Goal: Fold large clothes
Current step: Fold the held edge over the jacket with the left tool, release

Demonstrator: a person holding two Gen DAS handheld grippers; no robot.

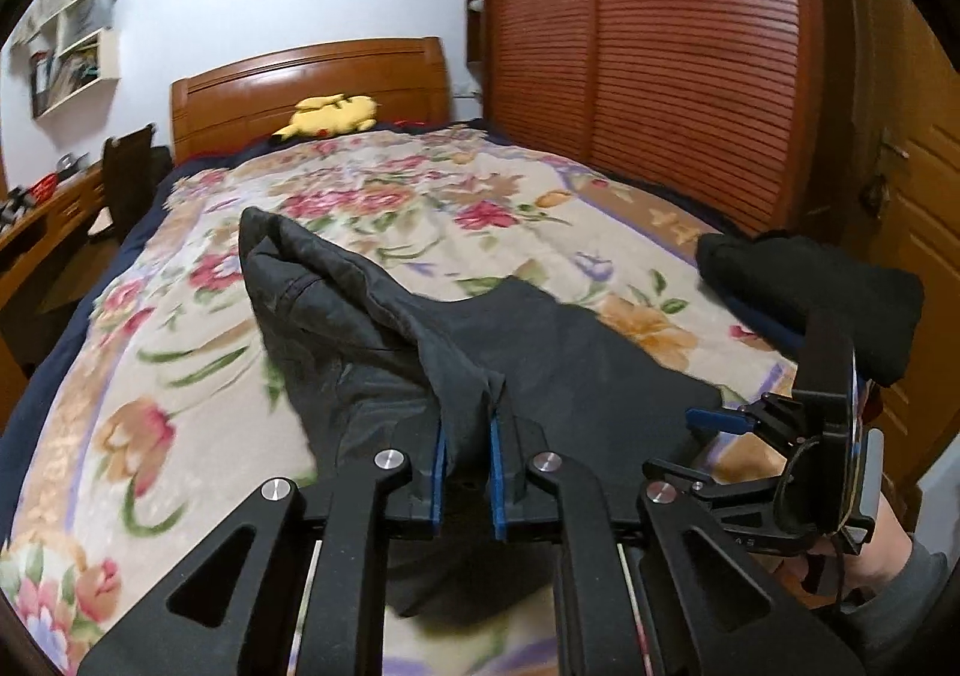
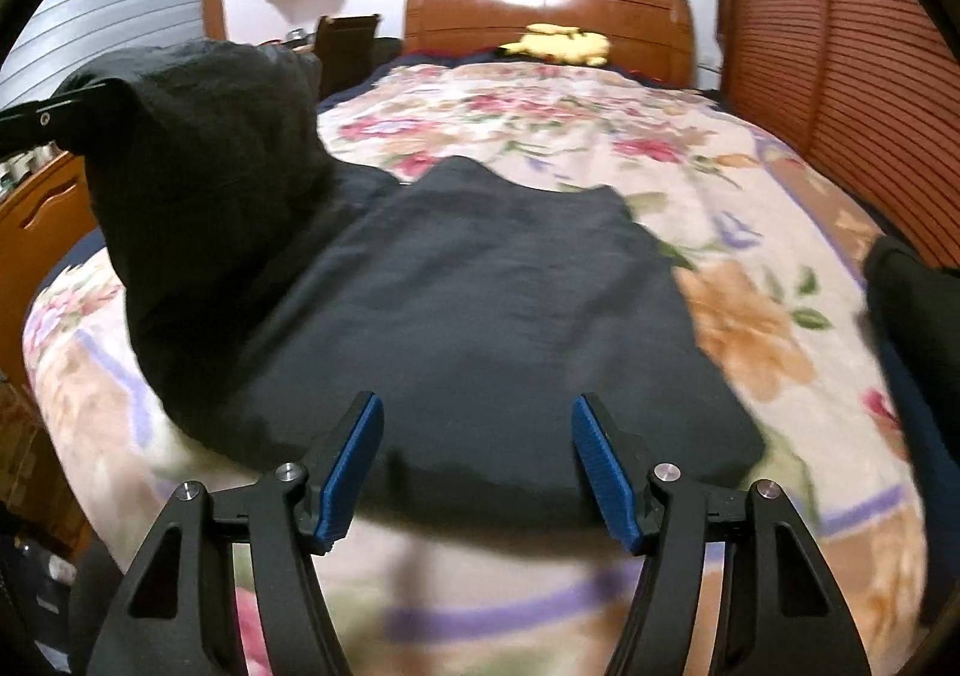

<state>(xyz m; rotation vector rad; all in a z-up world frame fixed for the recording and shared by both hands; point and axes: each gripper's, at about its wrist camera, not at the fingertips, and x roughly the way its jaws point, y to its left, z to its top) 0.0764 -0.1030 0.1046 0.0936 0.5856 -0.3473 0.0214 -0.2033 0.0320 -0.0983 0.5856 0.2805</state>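
A large dark grey garment (image 1: 570, 352) lies on the floral blanket (image 1: 198, 352) of a bed. My left gripper (image 1: 468, 436) is shut on a bunched fold of it, and the cloth runs up between the blue pads (image 1: 441, 466). In the right wrist view that lifted part (image 2: 210, 148) hangs as a hump at the left, draped over the left gripper's arm (image 2: 42, 121). The rest of the garment (image 2: 480, 286) lies flat. My right gripper (image 2: 478, 406) stands open just above the garment's near edge, nothing between its fingers. It also shows in the left wrist view as the right gripper (image 1: 720, 421).
A second black cloth bundle (image 1: 810, 286) lies at the bed's right edge, next to the slatted wooden wardrobe (image 1: 660, 46). A yellow plush toy (image 1: 333, 115) rests by the headboard (image 1: 312, 82). A desk and chair (image 1: 126, 178) stand left of the bed.
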